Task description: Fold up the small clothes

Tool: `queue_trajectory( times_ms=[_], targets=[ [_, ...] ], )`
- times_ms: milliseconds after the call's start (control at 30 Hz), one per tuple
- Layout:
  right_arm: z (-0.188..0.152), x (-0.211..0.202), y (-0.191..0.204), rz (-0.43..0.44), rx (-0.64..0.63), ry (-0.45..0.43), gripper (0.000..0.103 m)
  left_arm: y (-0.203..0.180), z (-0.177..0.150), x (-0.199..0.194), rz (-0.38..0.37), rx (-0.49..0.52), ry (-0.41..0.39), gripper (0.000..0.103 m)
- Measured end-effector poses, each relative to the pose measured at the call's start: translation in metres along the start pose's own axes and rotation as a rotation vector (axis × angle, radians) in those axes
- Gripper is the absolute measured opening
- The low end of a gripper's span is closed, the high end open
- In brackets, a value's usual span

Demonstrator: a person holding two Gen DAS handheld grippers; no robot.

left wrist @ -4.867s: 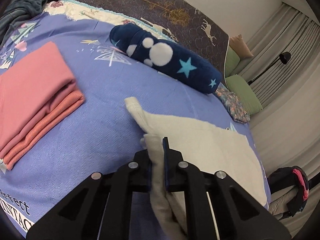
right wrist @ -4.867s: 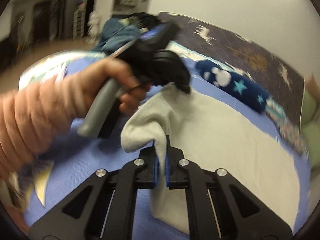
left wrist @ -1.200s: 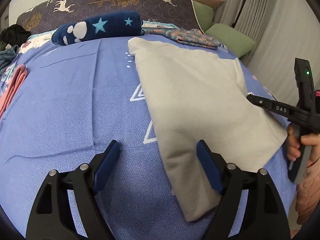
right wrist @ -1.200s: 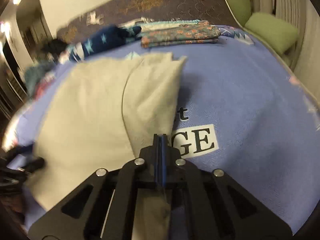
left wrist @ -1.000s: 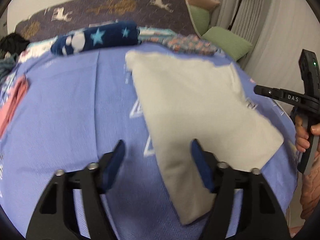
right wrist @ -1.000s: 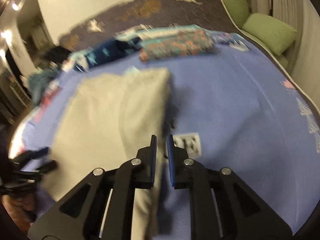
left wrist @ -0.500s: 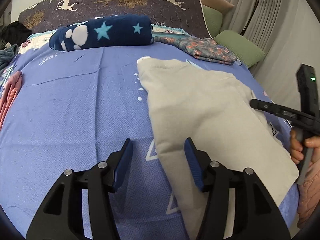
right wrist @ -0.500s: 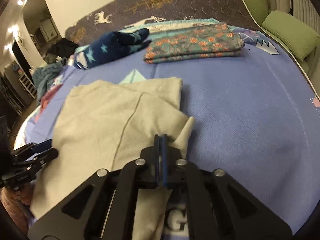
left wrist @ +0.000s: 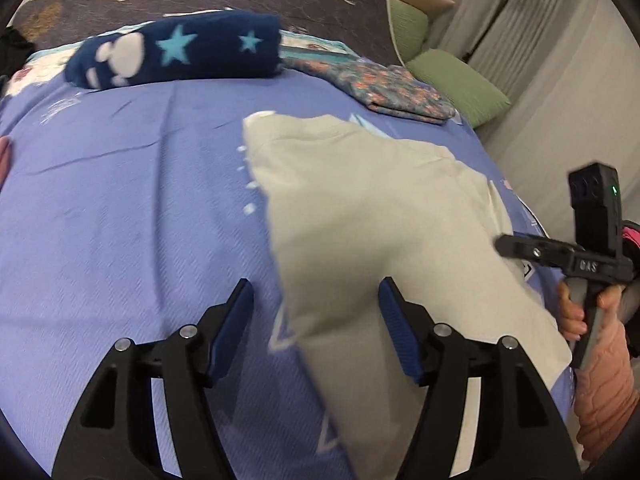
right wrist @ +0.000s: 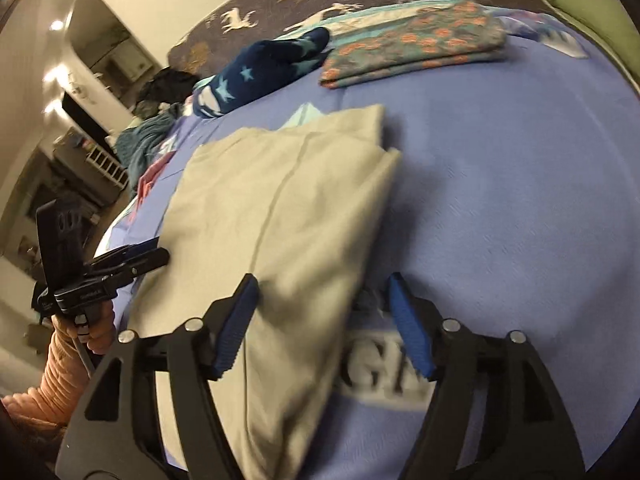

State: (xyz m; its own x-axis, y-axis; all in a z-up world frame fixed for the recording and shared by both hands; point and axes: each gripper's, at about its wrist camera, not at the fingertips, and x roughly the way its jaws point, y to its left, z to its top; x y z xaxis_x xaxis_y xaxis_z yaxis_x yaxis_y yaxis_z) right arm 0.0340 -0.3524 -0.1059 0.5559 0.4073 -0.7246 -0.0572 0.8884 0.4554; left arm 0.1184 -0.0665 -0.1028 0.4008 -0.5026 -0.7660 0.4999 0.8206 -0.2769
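Both grippers, left [left wrist: 316,320] and right [right wrist: 320,316], spread wide, holding nothing; beige garment [left wrist: 372,216] long axis runs away from me, each straddling one edge

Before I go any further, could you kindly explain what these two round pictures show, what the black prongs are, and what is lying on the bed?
There is no robot here. A person holds a hand-held gripper in each hand, and each carries a fisheye camera looking forward along its two fingers, which is why the pictures are round. One picture is from the left hand-held gripper, the other from the right hand-held gripper. The black prongs with blue pads are those fingers. Both are open and hold nothing. Each straddles an edge of the beige garment, which lies partly folded on the blue bedspread. Farther back are a navy star blanket roll, a folded floral cloth and green pillows.
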Motion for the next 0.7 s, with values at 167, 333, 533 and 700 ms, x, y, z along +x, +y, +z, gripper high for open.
queue_trajectory(
  times_ms=[167, 333, 533, 700],
  targets=[
    [0.028, 0.031, -0.001, 0.065, 0.02, 0.006, 0.046, -0.007, 0.021, 0.017, 0.016, 0.013, -0.023, 0.028],
    [0.032, 0.01, 0.023, -0.011, -0.03, -0.078, 0.014, -0.04, 0.029, -0.026, 0.049, 0.077, -0.145, 0.017],
    [0.035, -0.081, 0.065, -0.063, -0.117, -0.325, 0.013, -0.097, 0.056, -0.099, 0.032, 0.204, -0.349, 0.017],
    [0.074, -0.149, 0.084, -0.149, -0.171, -0.488, 0.013, -0.143, 0.108, -0.131, 0.073, 0.31, -0.48, 0.017]
  ],
)
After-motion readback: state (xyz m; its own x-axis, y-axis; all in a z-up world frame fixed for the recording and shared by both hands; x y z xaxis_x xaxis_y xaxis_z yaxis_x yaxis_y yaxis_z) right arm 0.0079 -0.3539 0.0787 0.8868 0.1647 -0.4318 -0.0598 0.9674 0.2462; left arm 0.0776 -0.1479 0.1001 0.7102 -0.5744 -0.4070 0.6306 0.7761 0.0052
